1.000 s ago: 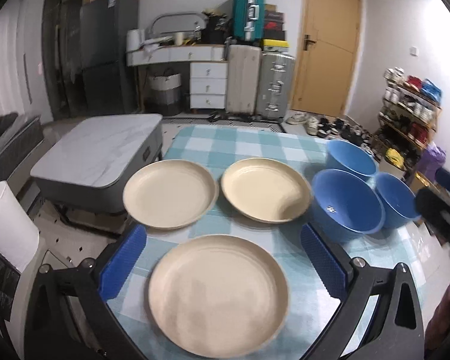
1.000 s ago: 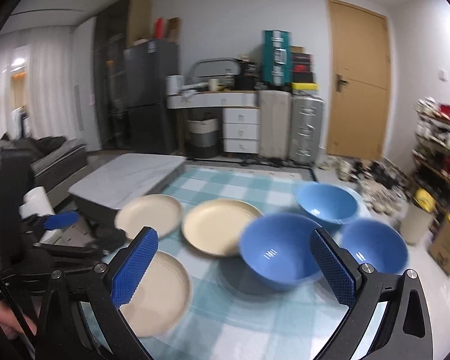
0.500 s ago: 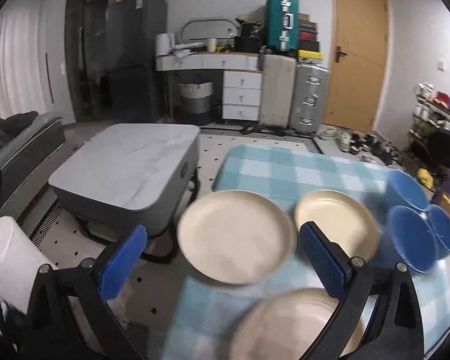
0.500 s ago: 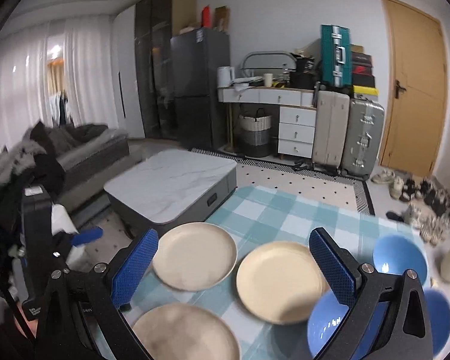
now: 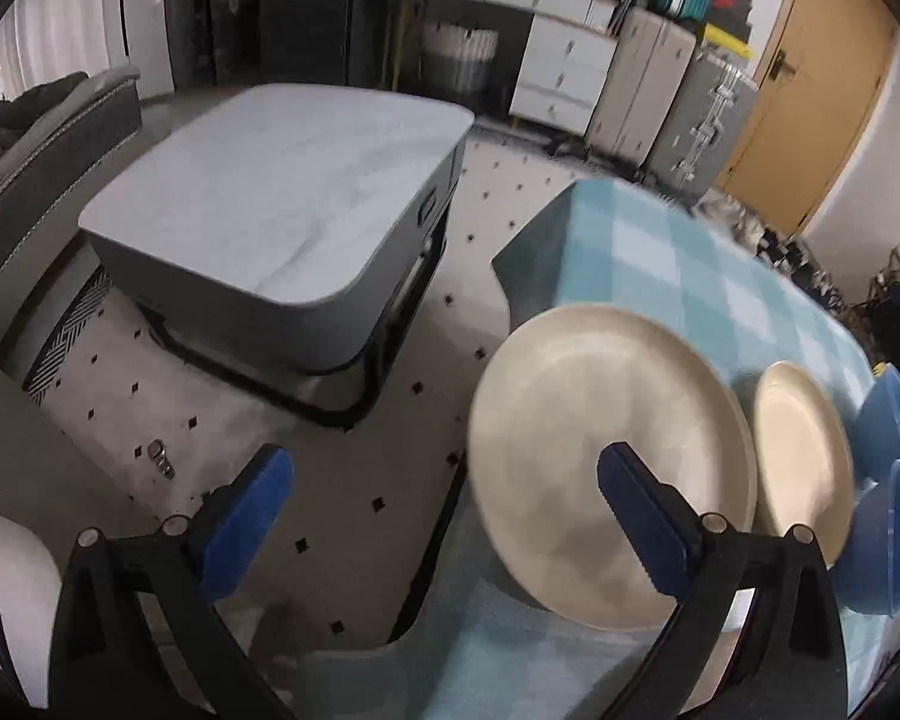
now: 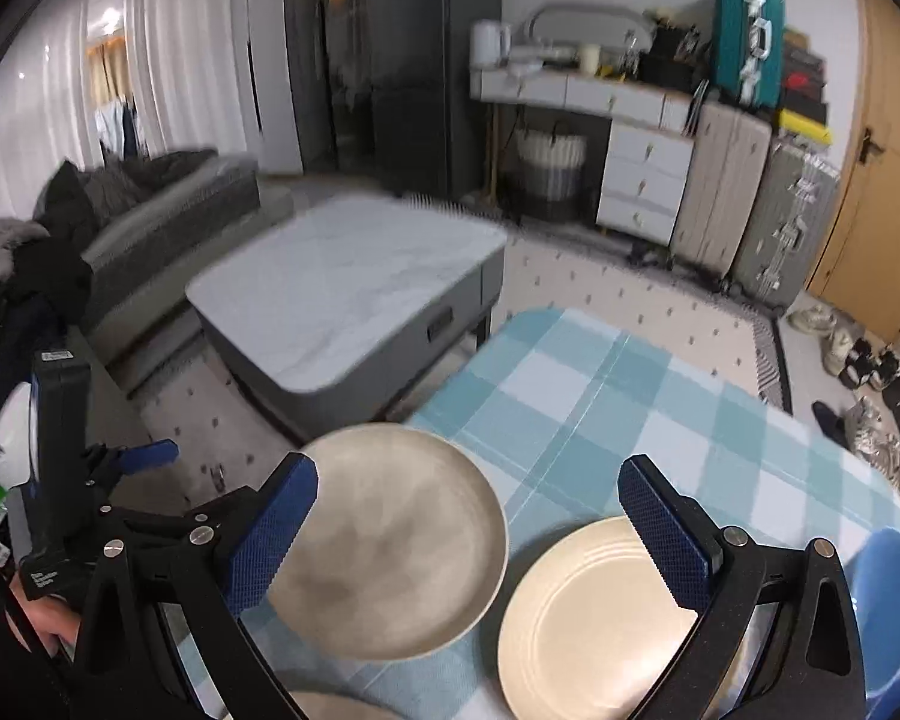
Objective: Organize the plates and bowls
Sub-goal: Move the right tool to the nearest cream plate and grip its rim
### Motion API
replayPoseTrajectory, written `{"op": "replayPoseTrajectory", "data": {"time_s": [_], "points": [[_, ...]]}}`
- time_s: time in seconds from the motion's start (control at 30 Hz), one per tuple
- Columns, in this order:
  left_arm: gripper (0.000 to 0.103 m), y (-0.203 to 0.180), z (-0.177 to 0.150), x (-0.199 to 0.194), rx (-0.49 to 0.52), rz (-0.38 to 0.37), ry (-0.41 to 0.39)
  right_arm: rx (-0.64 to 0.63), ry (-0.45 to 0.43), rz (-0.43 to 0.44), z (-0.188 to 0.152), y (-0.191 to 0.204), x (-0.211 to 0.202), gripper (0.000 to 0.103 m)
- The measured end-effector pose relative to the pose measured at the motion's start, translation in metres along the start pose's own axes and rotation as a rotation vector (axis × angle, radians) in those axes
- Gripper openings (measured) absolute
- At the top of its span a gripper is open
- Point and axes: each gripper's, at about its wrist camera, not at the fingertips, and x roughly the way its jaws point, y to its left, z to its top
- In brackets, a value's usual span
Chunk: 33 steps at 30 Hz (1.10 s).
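In my left camera, my left fingers (image 5: 441, 513) are wide apart and hold nothing. The big plate (image 5: 609, 456) sits at the lower right, at the edge of the checked surface (image 5: 660, 252), with another plate (image 5: 801, 456) and blue bowls (image 5: 888, 480) beside it.

In my right camera, my right fingers (image 6: 468, 528) are spread too, above both plates. If I bump the edge plate, it could slide off to the floor.

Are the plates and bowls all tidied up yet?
Not yet, nothing looks stacked. Two beige plates, the left plate and the ringed plate, lie apart on the checked tablecloth, with a third plate's edge at the bottom. The blue bowls sit at the side. The left gripper and right gripper are open, holding nothing. All the stacking is left.
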Motion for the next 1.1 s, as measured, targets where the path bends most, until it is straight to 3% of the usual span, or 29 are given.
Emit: {"op": "replayPoseTrajectory", "data": {"time_s": [0.17, 0.3, 0.4, 0.5, 0.67, 0.87, 1.0, 1.1], "points": [[0.101, 0.001, -0.002, 0.02, 0.023, -0.006, 0.033, -0.048, 0.148, -0.042, -0.008, -0.004, 0.071, 0.101], [0.101, 0.006, -0.002, 0.03, 0.008, -0.03, 0.057, -0.032, 0.238, -0.007, -0.02, -0.013, 0.105, 0.079], [0.101, 0.008, -0.002, 0.035, 0.007, -0.042, 0.061, -0.102, 0.253, -0.053, -0.027, -0.007, 0.118, 0.075], [0.101, 0.012, -0.004, 0.038, 0.0, -0.042, 0.064, -0.085, 0.266, -0.039, -0.031, -0.012, 0.127, 0.073], [0.101, 0.015, -0.005, 0.042, -0.011, -0.049, 0.08, -0.079, 0.311, -0.038, -0.037, -0.017, 0.142, 0.059], [0.087, 0.015, -0.006, 0.047, 0.0, -0.073, 0.103, -0.104, 0.352, -0.046, -0.045, -0.009, 0.151, 0.049], [0.067, 0.02, -0.01, 0.051, -0.015, -0.095, 0.132, -0.107, 0.363, -0.045, -0.048, -0.008, 0.151, 0.045], [0.061, 0.021, -0.011, 0.053, -0.024, -0.134, 0.14, -0.1, 0.366, -0.045, -0.049, -0.01, 0.15, 0.04]]}}
